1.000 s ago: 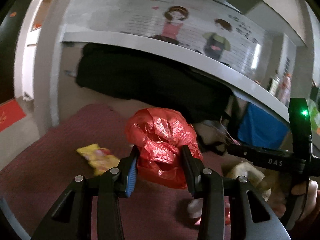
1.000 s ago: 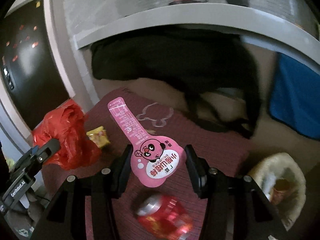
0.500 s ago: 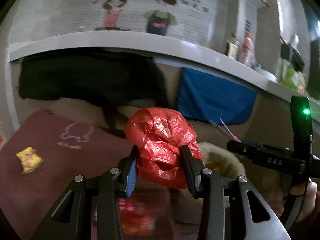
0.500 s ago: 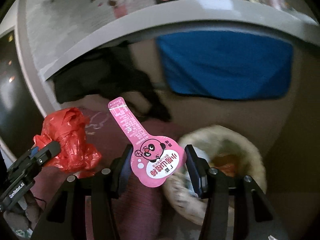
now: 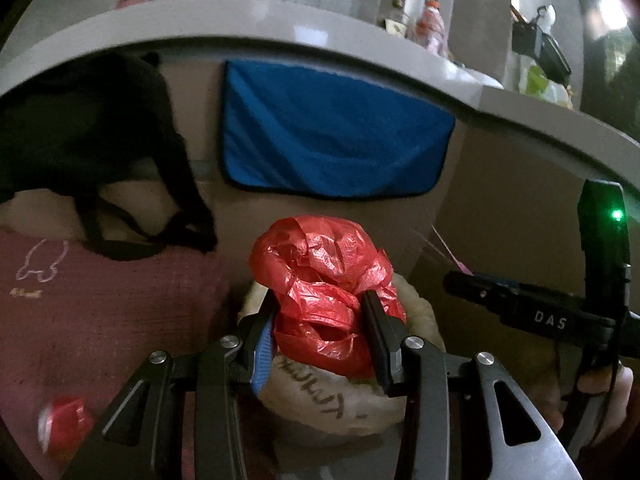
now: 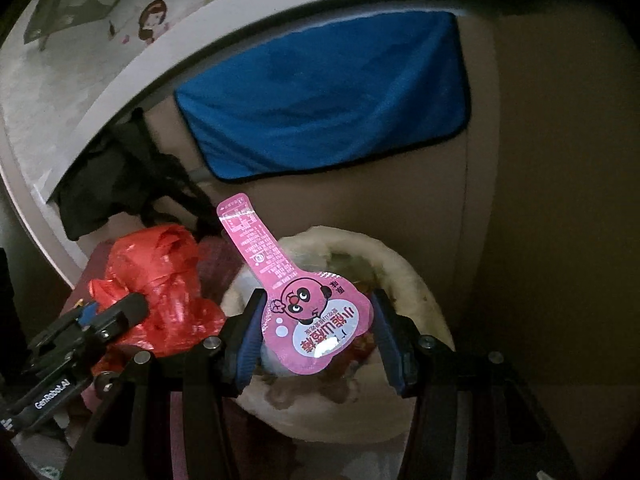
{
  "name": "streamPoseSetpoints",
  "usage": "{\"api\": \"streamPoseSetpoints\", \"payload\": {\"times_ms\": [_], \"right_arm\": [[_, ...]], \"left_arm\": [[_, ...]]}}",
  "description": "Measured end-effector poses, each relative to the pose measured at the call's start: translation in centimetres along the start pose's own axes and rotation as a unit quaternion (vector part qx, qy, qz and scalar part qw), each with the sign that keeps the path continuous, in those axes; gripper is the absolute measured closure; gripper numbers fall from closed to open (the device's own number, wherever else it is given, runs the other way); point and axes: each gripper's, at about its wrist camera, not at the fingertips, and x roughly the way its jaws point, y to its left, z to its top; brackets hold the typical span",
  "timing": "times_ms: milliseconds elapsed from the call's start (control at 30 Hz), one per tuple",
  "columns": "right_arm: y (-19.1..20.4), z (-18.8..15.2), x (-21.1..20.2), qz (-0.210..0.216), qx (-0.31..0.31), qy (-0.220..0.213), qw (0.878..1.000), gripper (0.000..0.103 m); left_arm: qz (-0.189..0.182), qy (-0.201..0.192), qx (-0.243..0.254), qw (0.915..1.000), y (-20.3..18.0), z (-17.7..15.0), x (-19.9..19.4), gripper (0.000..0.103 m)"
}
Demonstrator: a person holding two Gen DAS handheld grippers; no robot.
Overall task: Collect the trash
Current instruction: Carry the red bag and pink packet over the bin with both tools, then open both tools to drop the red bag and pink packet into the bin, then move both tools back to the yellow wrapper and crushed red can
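Left gripper (image 5: 320,332): jaws closed on a crumpled red bag (image 5: 324,288), held on both sides between the fingers. The bag hangs over the near rim of a whitish sack (image 5: 332,404) with dark handwriting on its side. In the right wrist view the same bag (image 6: 156,284) sits just left of the sack's open mouth.

Right gripper (image 6: 316,332): jaws closed on a pink wrapper (image 6: 308,312), clamped at its wide rounded end, which bears a cartoon face and print. Its narrow tail points up and to the left. The wrapper is above the sack (image 6: 416,292), whose mouth is open; mixed rubbish shows inside, contents not identifiable.

Surroundings: a maroon mat (image 5: 100,312) with a white outline drawing lies left of the sack. A red can (image 5: 64,428), blurred, rests on the mat at lower left. A blue cloth (image 5: 332,140) hangs on the beige surface behind the sack, under a grey ledge (image 5: 240,20). A black garment (image 5: 92,132) hangs to the left of the cloth, with its straps reaching the mat
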Motion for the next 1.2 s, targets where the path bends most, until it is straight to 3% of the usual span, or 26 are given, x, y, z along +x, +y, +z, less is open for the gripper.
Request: {"api": "streamPoseSetpoints", "payload": {"times_ms": [467, 533, 567, 600, 700, 933, 1200], "right_arm": [[-1.9, -0.3, 5.0, -0.007, 0.009, 0.036, 0.999, 0.053], [-2.0, -0.3, 5.2, -0.01, 0.01, 0.031, 0.999, 0.045], [-2.0, -0.2, 5.4, -0.016, 0.011, 0.029, 0.999, 0.032], [-2.0, -0.2, 5.4, -0.022, 0.011, 0.026, 0.999, 0.026], [-2.1, -0.2, 5.5, -0.023, 0.009, 0.027, 0.999, 0.026], [-1.3, -1.0, 3.7, -0.012, 0.005, 0.021, 1.0, 0.026], [3.7, -3.0, 0.2, 0.032, -0.029, 0.002, 0.999, 0.026]], "left_arm": [[-0.027, 0.052, -0.025, 0.998, 2.3, 0.4, 6.9, 0.061], [-0.063, 0.065, -0.043, 0.995, 3.2, 0.7, 7.8, 0.057], [-0.077, 0.071, -0.059, 0.9928, 3.8, 0.8, 8.1, 0.054], [-0.081, 0.072, -0.073, 0.9915, 4.4, 0.8, 8.2, 0.05], [-0.086, 0.073, -0.092, 0.9894, 5.5, 1.0, 8.1, 0.047], [-0.086, 0.044, -0.115, 0.9887, 7.2, 1.9, 3.5, 0.047], [-0.015, -0.011, -0.114, 0.9933, 11.7, 1.4, -7.3, 0.047]]}}
